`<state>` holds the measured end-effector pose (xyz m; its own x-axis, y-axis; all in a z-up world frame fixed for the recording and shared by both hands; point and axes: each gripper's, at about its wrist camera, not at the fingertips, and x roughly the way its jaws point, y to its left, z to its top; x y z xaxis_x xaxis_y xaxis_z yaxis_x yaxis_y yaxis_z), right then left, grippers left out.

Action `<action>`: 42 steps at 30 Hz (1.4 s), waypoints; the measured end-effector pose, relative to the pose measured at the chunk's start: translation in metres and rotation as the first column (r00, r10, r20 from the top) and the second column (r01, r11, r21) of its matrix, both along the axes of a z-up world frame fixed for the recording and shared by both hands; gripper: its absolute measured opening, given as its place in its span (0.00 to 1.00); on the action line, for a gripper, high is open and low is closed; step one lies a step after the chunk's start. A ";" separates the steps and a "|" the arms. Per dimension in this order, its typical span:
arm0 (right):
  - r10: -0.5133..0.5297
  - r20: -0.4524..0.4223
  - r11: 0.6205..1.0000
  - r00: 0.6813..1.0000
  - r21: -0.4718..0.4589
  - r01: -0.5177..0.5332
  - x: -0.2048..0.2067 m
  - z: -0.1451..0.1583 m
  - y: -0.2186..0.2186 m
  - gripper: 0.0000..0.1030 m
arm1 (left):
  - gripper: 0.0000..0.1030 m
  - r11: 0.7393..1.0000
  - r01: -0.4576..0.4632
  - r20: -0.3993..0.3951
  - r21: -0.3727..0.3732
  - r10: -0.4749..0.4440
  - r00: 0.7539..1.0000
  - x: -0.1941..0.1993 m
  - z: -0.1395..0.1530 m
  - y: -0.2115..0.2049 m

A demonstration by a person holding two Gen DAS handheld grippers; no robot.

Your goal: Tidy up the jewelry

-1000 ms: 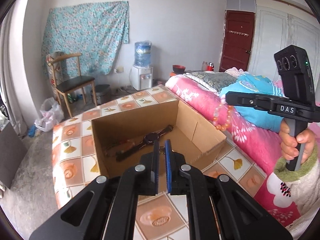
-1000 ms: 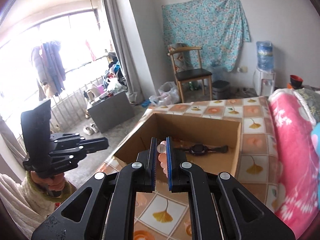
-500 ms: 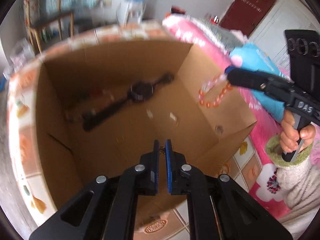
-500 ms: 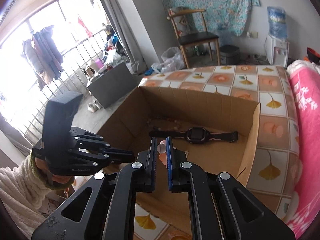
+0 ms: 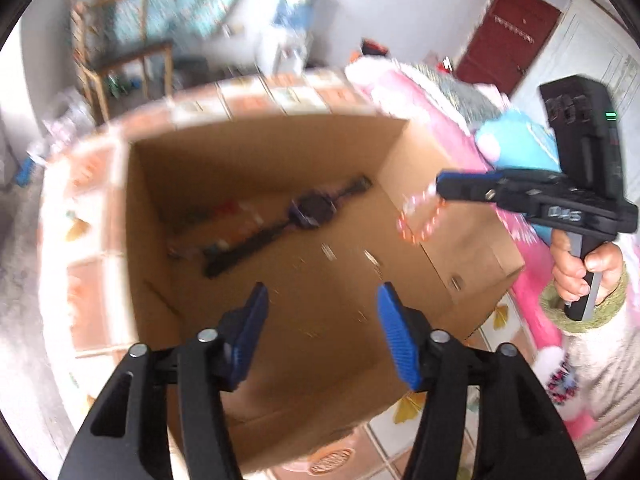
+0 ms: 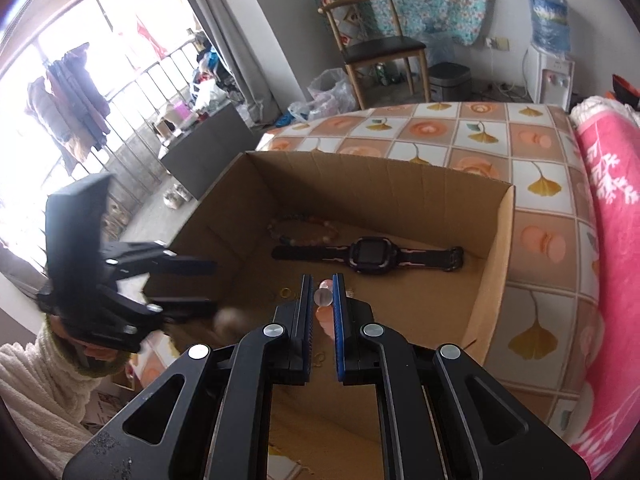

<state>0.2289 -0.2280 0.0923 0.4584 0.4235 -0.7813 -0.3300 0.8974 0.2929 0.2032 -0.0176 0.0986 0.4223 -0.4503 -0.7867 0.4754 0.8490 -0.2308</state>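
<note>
An open cardboard box (image 5: 472, 216) (image 6: 500, 232) stands on the tiled table. Inside lie a black watch (image 5: 308, 212) (image 6: 368, 257), a beaded bracelet (image 6: 302, 229) and small gold pieces (image 6: 285, 292). My left gripper (image 5: 320, 312) is open and empty above the box's near side; it shows at the left in the right wrist view (image 6: 200, 284). My right gripper (image 6: 322, 292) is shut on a pink bead bracelet (image 6: 323, 297) over the box; the bracelet hangs from its tips in the left wrist view (image 5: 420, 216).
A pink bed cover (image 6: 608, 208) lies along the table's right side. A wooden chair (image 6: 380, 48) and a water dispenser (image 6: 550, 72) stand behind. A balcony railing with clothes (image 6: 68, 108) is at the left.
My left gripper has opened and its view has pulled back over the box. My right gripper has moved forward and lower over the box with the bracelet.
</note>
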 end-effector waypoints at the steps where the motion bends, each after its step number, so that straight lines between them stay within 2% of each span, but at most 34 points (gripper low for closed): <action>1: 0.000 -0.010 1.000 1.000 -0.023 0.000 0.003 -0.002 0.000 0.07 | 0.62 1.000 -0.018 0.042 0.003 0.017 0.999 -0.005 0.006 0.003; 3: 0.005 -0.041 0.996 0.999 -0.094 -0.009 0.010 -0.006 0.004 0.07 | 0.69 0.998 -0.058 0.132 -0.004 0.058 0.990 -0.019 0.019 0.011; 7: 0.030 -0.121 0.977 0.992 -0.204 -0.054 0.024 -0.019 0.014 0.07 | 0.75 0.994 -0.098 0.228 -0.050 0.107 0.968 -0.040 0.032 0.023; 11: 0.050 -0.183 0.943 0.982 -0.315 -0.107 0.031 -0.031 0.025 0.07 | 0.76 0.991 -0.110 0.254 -0.072 0.125 0.959 -0.050 0.032 0.028; 16: 0.037 -0.169 0.840 0.985 -0.528 -0.123 0.029 -0.040 0.034 0.08 | 0.78 0.988 -0.122 0.255 -0.091 0.141 0.957 -0.061 0.027 0.040; 17: 0.035 -0.158 0.833 0.987 -0.540 -0.116 0.028 -0.038 0.033 0.08 | 0.78 0.988 -0.126 0.252 -0.092 0.146 0.957 -0.063 0.026 0.042; 19: 0.025 -0.132 0.839 0.991 -0.537 -0.093 0.024 -0.027 0.030 0.12 | 0.78 0.985 -0.139 0.247 -0.098 0.160 0.956 -0.067 0.024 0.046; 22: 0.004 -0.049 0.872 0.999 -0.488 -0.027 0.005 0.001 0.024 0.21 | 0.79 0.981 -0.168 0.253 -0.098 0.187 0.949 -0.077 0.023 0.051; 24: 0.001 0.039 0.906 0.999 -0.423 0.016 -0.018 0.027 0.024 0.31 | 0.81 0.979 -0.188 0.276 -0.083 0.204 0.939 -0.087 0.025 0.054; 26: -0.012 0.134 0.929 0.991 -0.366 0.061 -0.044 0.050 0.026 0.57 | 0.86 0.975 -0.213 0.306 -0.067 0.223 0.925 -0.098 0.027 0.053; 29: -0.053 0.267 0.964 0.962 -0.238 0.119 -0.100 0.076 0.025 0.70 | 0.95 0.968 -0.247 0.348 -0.045 0.247 0.904 -0.116 0.031 0.052; 31: -0.099 0.303 0.974 0.948 -0.164 0.154 -0.129 0.080 0.023 0.78 | 0.95 0.960 -0.278 0.370 -0.026 0.268 0.890 -0.128 0.034 0.049; 33: -0.180 0.315 0.967 0.932 -0.115 0.226 -0.157 0.072 0.020 0.82 | 0.95 0.954 -0.298 0.371 -0.023 0.285 0.884 -0.135 0.036 0.048; 36: -0.281 0.306 0.938 0.909 -0.111 0.328 -0.176 0.051 0.024 0.87 | 0.95 0.940 -0.340 0.341 -0.019 0.326 0.882 -0.143 0.035 0.043; 39: -0.350 0.285 0.903 0.892 -0.149 0.402 -0.189 0.026 0.029 0.90 | 0.95 0.914 -0.404 0.327 0.031 0.373 0.868 -0.148 0.028 0.037; 42: -0.404 0.265 0.860 0.876 -0.216 0.462 -0.193 0.005 0.034 0.92 | 0.95 0.902 -0.427 0.300 0.068 0.390 0.871 -0.148 0.019 0.030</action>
<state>0.0357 -0.1938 0.0971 0.7069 -0.0640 -0.7044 0.0847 0.9964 -0.0055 0.0555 0.0121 0.1174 0.7517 -0.0946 -0.6526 0.1080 0.9940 -0.0197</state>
